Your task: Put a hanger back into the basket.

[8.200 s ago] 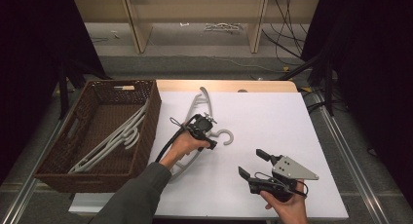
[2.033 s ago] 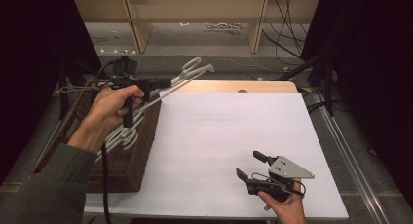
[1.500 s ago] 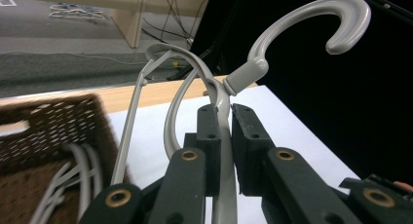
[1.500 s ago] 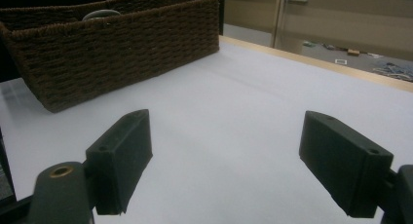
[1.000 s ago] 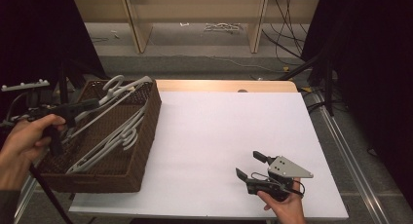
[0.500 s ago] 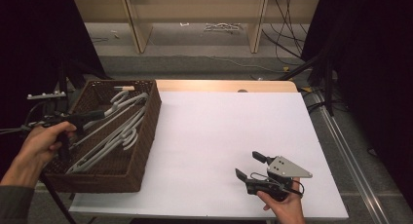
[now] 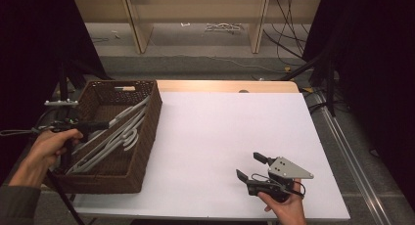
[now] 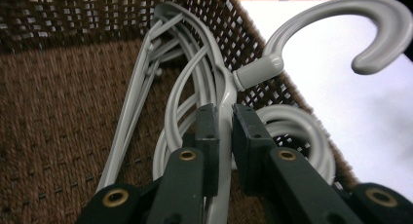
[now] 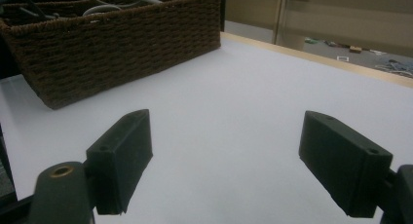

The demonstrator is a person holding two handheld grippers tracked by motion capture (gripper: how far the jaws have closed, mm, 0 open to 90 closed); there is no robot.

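A dark brown wicker basket (image 7: pixel 147 137) stands at the table's left edge with several grey plastic hangers (image 7: pixel 105 146) in it. My left gripper (image 7: pixel 100 124) reaches over the basket's left rim, shut on one grey hanger (image 8: pixel 220 87) just below its neck; that hanger's hook (image 8: pixel 360 24) curves up over the basket's wall. Near the table's front right my right gripper (image 7: pixel 249 167) rests in a hand, open with nothing between its fingers (image 9: pixel 122 156), aimed at the basket (image 9: pixel 122 44).
A white sheet (image 7: pixel 230 137) covers the table, with a wooden strip (image 7: pixel 220 85) along its far edge. Behind the table stands a low wooden shelf frame (image 7: pixel 195 19); cables (image 7: pixel 288 19) lie on the floor. Dark curtains flank both sides.
My left gripper has sunk lower into the basket with the grey hanger, which now lies among the others. The right gripper has stayed where it was.
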